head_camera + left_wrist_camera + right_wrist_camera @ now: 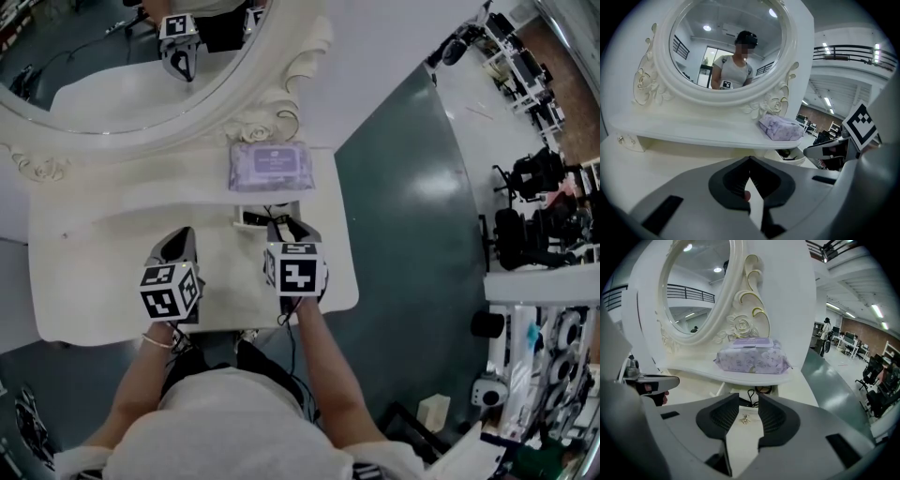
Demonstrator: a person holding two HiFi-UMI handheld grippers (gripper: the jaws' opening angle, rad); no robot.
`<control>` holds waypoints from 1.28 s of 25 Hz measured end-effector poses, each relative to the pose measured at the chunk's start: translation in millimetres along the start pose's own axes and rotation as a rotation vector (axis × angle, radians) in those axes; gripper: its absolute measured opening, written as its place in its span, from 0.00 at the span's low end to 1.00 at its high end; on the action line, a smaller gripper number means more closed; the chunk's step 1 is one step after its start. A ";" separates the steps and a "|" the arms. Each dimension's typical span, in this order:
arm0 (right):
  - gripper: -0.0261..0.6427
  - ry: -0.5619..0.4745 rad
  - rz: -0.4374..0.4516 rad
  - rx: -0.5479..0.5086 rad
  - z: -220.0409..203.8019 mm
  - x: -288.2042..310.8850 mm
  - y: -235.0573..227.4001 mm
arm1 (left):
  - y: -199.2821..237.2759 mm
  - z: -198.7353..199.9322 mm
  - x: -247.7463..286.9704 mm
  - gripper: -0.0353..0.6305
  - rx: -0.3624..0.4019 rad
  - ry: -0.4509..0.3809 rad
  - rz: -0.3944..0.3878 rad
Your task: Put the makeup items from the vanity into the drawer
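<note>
A purple pack of wipes (pixel 272 166) (pixel 752 358) (pixel 779 127) lies on the vanity's upper shelf under the mirror. Below it a small drawer (pixel 249 221) stands pulled out, with dark items and a black cord (pixel 757 392) inside. My right gripper (pixel 284 227) (pixel 748 399) hovers at the drawer front; a small brass knob (pixel 745 418) shows in the gap between its jaws, and the pads do not touch it. My left gripper (pixel 181 236) (pixel 750 159) hangs over the bare vanity top to the left, its jaw tips together and nothing held.
The oval mirror (pixel 141 56) with its carved white frame rises behind the shelf. The white vanity top (pixel 94 272) ends in a rounded edge at the right, above dark green floor (pixel 412 187). Office chairs and racks stand far right.
</note>
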State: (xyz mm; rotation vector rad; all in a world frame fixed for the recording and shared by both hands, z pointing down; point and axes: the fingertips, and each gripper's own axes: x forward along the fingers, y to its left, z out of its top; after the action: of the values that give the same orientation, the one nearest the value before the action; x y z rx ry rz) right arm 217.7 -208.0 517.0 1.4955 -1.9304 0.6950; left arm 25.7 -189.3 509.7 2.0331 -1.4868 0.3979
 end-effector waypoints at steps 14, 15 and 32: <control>0.11 -0.062 -0.029 0.031 -16.5 -47.8 50.4 | -2.8 4.8 -55.6 0.06 0.068 -0.045 -0.070; 0.10 -0.071 -0.036 0.034 -17.3 -52.6 55.1 | -1.5 4.6 -60.6 0.06 0.072 -0.048 -0.076; 0.08 -0.088 -0.094 0.140 -57.6 -94.0 144.3 | 57.4 4.3 -133.3 0.06 0.138 -0.069 -0.176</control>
State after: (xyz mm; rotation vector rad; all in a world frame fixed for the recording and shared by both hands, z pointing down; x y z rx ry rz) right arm 103.3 -71.5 481.8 1.7167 -1.8948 0.7467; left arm -73.0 -102.0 448.6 2.2866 -1.3382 0.3711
